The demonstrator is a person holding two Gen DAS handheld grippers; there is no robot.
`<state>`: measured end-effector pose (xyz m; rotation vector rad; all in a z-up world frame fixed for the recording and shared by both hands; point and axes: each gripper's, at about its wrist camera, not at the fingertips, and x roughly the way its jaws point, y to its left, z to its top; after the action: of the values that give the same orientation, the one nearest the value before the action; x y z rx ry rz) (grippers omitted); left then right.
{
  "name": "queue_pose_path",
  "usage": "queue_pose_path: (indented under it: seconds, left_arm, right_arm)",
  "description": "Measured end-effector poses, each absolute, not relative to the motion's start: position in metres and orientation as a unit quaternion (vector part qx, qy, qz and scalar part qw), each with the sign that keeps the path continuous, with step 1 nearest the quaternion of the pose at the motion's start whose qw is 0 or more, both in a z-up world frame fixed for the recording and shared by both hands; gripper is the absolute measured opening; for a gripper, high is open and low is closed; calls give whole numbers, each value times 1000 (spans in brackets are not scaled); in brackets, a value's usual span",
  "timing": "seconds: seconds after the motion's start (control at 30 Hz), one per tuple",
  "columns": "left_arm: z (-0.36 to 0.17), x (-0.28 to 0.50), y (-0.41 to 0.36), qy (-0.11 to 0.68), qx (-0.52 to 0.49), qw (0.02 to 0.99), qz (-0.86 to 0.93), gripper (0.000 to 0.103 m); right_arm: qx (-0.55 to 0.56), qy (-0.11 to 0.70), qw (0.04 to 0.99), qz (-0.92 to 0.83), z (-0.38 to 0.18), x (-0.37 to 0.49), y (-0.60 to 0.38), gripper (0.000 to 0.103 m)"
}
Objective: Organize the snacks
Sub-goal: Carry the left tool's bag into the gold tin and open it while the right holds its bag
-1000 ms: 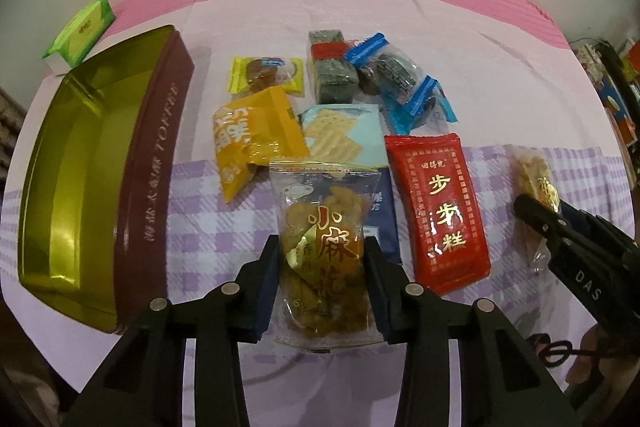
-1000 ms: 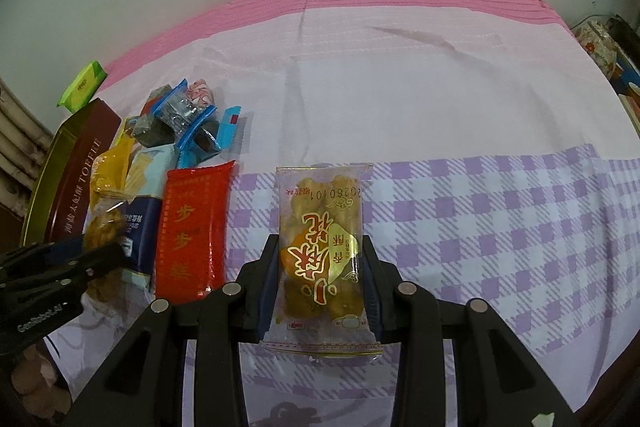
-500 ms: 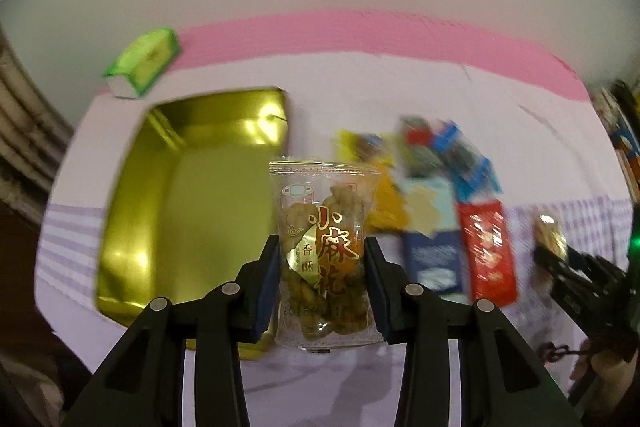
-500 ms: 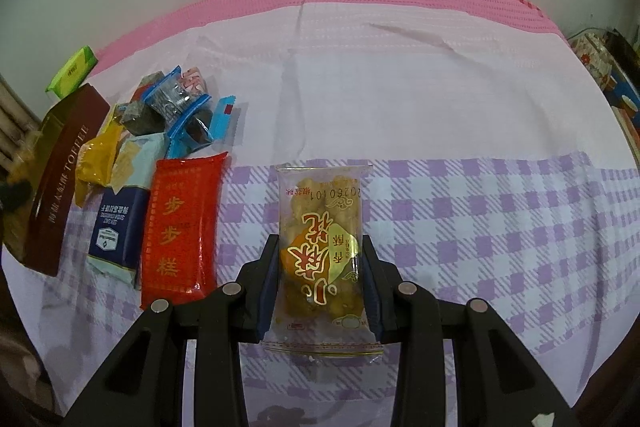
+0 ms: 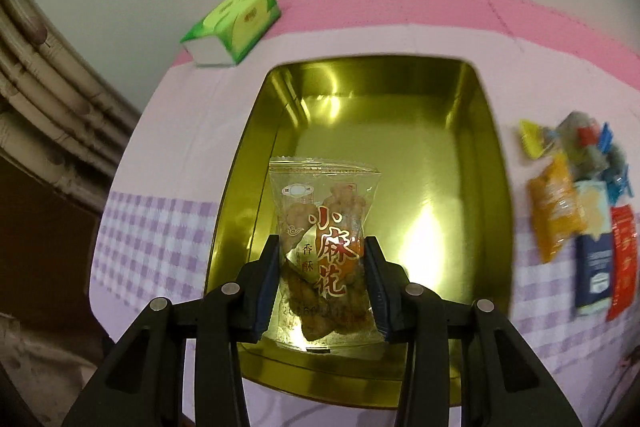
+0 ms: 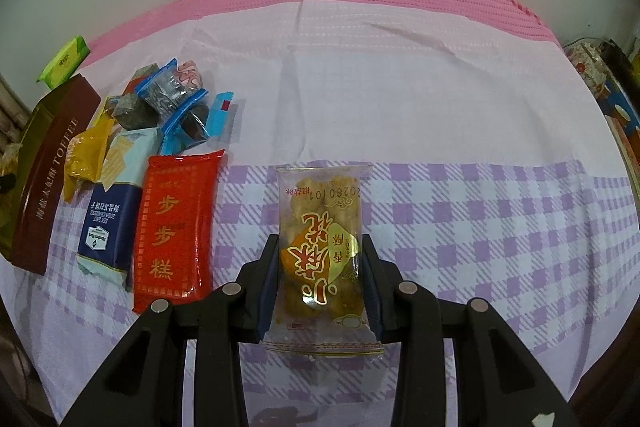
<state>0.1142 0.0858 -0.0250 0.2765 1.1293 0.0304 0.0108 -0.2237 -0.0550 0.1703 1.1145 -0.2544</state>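
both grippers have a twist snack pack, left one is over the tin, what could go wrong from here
1. The left gripper holds its clear snack pack near the gold tin's near-left side; released there, it might catch the rim rather than drop flat.
2. The pads pinch the pack at the fried pieces, so a hard squeeze could crush them.
3. The right gripper holds its own pack over the checked cloth; its route to the tin crosses the red packet and neighbouring snacks.

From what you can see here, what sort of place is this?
Probably a home: a table under a pink and purple-checked cloth, a green tissue pack, a pile of wrapped snacks beside a gold toffee tin.
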Motion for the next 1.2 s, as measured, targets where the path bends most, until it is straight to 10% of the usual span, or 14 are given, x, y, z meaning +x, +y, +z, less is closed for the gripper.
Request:
queue_pose_path:
  seconds: [0.93, 1.2]
  left_arm:
    - [-61, 112, 108, 553, 136, 821, 28, 42]
    - [-60, 112, 111, 553, 128, 823, 34, 56]
  right_arm:
    - [69, 532, 835, -125, -60, 15, -221, 37]
    - [68, 531, 835, -125, -60, 15, -220, 35]
